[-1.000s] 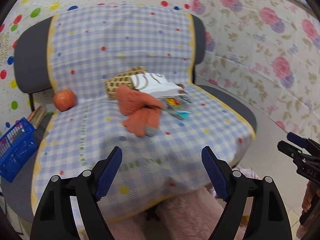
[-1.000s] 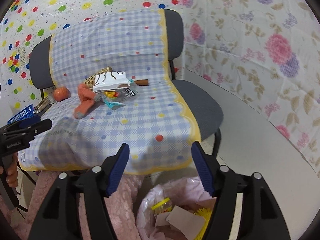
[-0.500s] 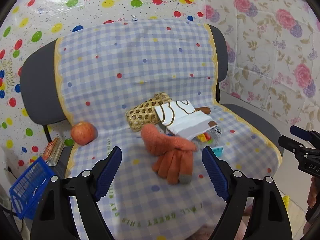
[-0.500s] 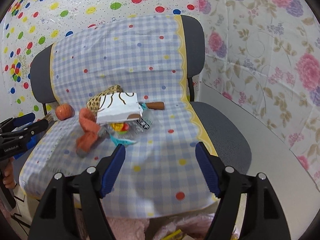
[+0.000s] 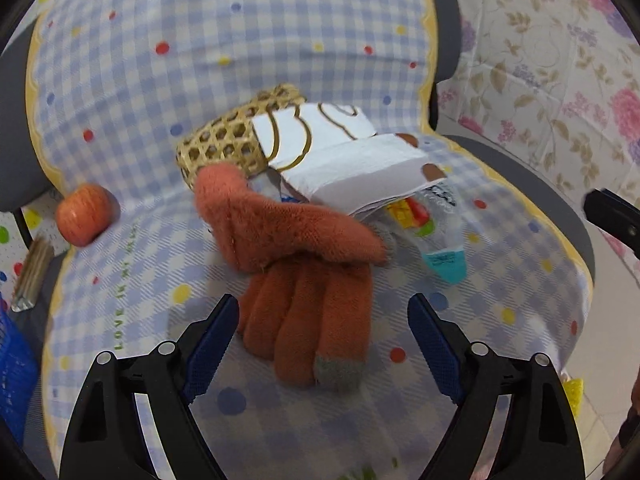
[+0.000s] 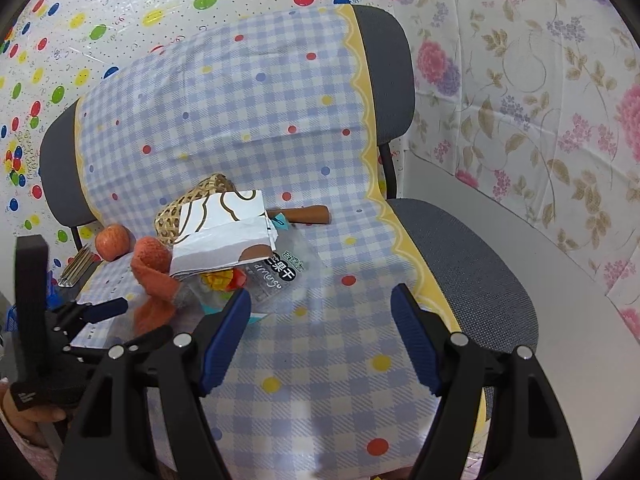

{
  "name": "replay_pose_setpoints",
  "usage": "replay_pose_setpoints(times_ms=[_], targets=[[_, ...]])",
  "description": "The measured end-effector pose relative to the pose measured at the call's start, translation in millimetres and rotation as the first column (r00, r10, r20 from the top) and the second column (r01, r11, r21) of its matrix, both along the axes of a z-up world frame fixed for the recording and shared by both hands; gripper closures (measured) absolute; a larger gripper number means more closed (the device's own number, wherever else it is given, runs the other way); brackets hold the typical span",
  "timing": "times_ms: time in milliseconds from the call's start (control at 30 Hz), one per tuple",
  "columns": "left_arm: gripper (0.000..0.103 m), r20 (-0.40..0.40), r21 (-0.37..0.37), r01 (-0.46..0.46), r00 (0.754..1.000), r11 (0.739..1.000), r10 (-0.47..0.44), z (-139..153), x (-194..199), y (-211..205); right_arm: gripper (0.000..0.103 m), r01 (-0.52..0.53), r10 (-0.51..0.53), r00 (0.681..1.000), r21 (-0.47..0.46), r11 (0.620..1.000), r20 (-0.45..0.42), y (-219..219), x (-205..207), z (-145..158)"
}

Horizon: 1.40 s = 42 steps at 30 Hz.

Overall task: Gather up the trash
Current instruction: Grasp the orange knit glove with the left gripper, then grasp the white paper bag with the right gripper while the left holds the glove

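Observation:
A pile lies on the checked chair cover (image 5: 120,264): an orange glove (image 5: 304,280), a white paper bag with brown lines (image 5: 352,164), a clear snack wrapper (image 5: 436,232) under the bag, and a woven basket (image 5: 228,144). My left gripper (image 5: 324,344) is open, its fingers either side of the glove's fingers, just above the seat. My right gripper (image 6: 320,332) is open and empty over the seat, right of the wrapper (image 6: 272,276) and bag (image 6: 224,232). The glove (image 6: 154,276) shows at left there.
An apple (image 5: 82,220) sits at the seat's left edge, also in the right wrist view (image 6: 112,240). A brown stick (image 6: 304,214) lies behind the bag. A blue crate (image 5: 12,372) stands left of the chair. Floral wall (image 6: 520,100) at right.
Both grippers have moved forward toward the chair. The left one has closed in low over the glove; the trash bag on the floor has left the right view.

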<state>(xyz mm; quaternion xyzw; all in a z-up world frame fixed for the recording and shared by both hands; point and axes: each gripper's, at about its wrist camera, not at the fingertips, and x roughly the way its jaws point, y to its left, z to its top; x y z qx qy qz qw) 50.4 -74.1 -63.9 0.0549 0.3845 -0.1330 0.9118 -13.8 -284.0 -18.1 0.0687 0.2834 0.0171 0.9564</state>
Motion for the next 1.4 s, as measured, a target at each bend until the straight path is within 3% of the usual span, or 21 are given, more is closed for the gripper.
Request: replay_pose_setpoints(times_ms=[133,233,267,733,867,900,1033,1133,1400], targets=[[0.040,-0.050,-0.049,-0.032,0.998,0.998,0.030,-9,18,9,0.031,-0.004,0.004,1.000,0.002,1.000,-0.007,1,2,-3],[0.070,-0.032,-0.039,-0.033,0.999,0.999,0.032,-7,18,16,0.032,-0.022,0.022,1.000,-0.002,1.000,-0.016,5,2,-4],[0.091,-0.023,-0.054,-0.031,0.999,0.998,0.030,-3,16,23,0.033,-0.030,0.030,0.999,-0.004,1.000,-0.019,7,2,-4],[0.092,0.170,-0.130,-0.121,0.975,0.984,0.142,73,-31,101,0.032,-0.112,0.111,0.994,-0.026,0.993,-0.015,48,26,4],[0.092,0.174,-0.122,-0.122,0.975,0.985,0.142,68,-29,103,0.057,-0.131,0.131,0.991,0.011,0.991,-0.026,54,49,-2],[0.092,0.167,-0.113,-0.123,0.976,0.986,0.141,65,-26,102,0.059,-0.136,0.137,0.990,0.027,0.990,-0.032,55,55,-3],[0.092,0.145,-0.084,-0.123,0.980,0.989,0.135,49,-17,99,0.057,-0.137,0.143,0.988,0.099,0.986,-0.056,51,86,-12],[0.092,0.133,-0.074,-0.122,0.982,0.990,0.131,41,-12,99,0.047,-0.130,0.141,0.987,0.145,0.981,-0.073,46,107,-18],[0.092,0.088,-0.078,-0.124,0.988,0.989,0.130,24,-1,100,0.048,-0.109,0.147,0.978,0.238,0.965,-0.146,41,147,-46]])
